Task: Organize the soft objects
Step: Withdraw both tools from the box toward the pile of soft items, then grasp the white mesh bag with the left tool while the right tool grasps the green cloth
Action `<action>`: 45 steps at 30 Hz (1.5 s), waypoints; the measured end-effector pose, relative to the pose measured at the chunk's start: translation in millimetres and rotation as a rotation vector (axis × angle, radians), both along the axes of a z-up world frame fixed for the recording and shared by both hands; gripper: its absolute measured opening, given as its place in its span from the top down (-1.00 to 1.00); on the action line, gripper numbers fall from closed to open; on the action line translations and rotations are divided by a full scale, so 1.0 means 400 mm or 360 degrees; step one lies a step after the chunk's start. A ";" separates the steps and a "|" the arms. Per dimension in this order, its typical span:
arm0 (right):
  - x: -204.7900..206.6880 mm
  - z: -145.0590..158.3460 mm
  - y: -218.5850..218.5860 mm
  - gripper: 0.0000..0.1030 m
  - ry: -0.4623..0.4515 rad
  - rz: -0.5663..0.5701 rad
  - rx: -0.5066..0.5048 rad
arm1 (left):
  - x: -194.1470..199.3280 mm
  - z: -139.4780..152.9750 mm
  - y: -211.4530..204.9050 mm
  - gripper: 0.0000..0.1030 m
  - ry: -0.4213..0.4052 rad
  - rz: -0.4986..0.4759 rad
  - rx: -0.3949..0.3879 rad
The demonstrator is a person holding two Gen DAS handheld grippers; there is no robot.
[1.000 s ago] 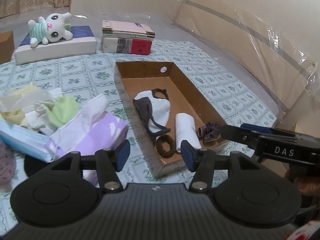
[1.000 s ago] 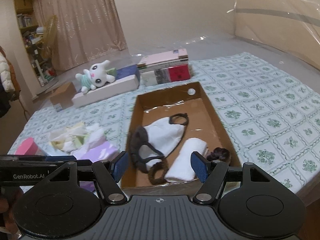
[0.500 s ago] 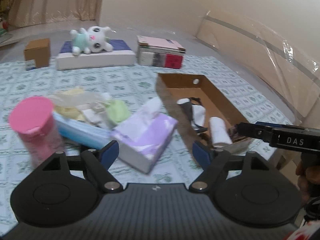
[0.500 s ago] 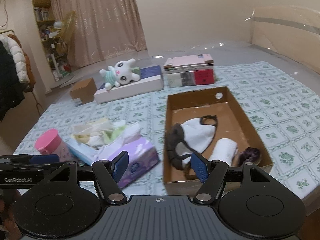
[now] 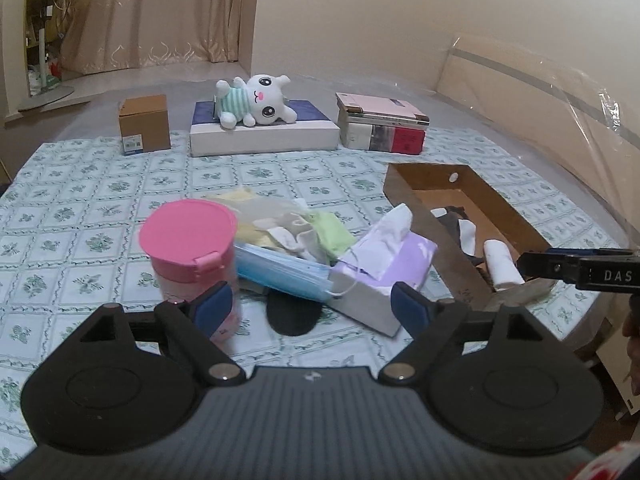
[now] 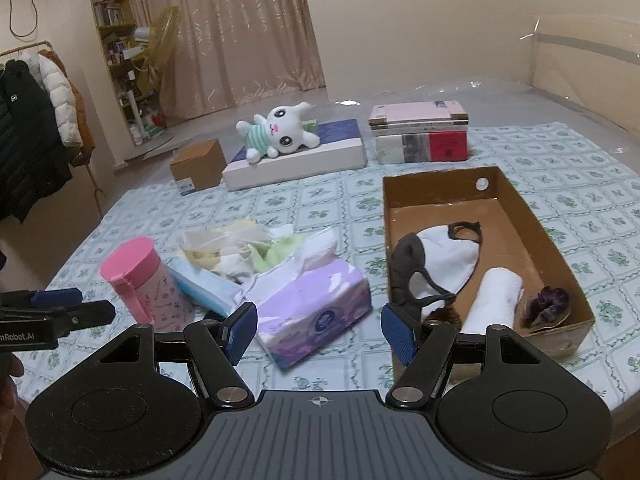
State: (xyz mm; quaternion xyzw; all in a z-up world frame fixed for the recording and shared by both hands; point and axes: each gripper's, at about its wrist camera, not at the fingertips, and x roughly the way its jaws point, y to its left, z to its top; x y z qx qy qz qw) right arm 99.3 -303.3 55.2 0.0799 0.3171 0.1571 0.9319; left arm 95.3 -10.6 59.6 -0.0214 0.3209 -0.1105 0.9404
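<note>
An open cardboard box on the right of the bed holds a white and dark mask, a rolled white towel, a purple scrunchie and a brown scrunchie. Left of it lie a purple tissue box, a stack of blue face masks and a pile of pale cloths. My left gripper hovers before the tissue box and masks, its jaws opening, nothing between them. My right gripper stands open and empty between the tissue box and the cardboard box.
A pink lidded cup stands just left of the masks. At the back are a plush bunny on a flat white box, a small brown carton and stacked books. The bed's front edge is near.
The left gripper swung left from over the cardboard box to the tissue box and masks, and its jaws widened. The right gripper drew back, with its opening unchanged.
</note>
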 end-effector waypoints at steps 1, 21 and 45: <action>0.001 -0.001 0.004 -0.33 -0.0001 0.0008 -0.0003 | 0.001 0.001 0.006 -0.65 -0.0002 0.0001 0.0002; 0.117 -0.017 0.048 -0.33 0.0021 0.0201 -0.0186 | 0.207 0.062 0.045 -0.65 0.0043 -0.0394 0.0418; 0.512 -0.108 0.235 -0.33 0.0186 0.0785 -0.0529 | 0.721 -0.111 -0.054 -0.65 0.0686 -0.0948 0.0793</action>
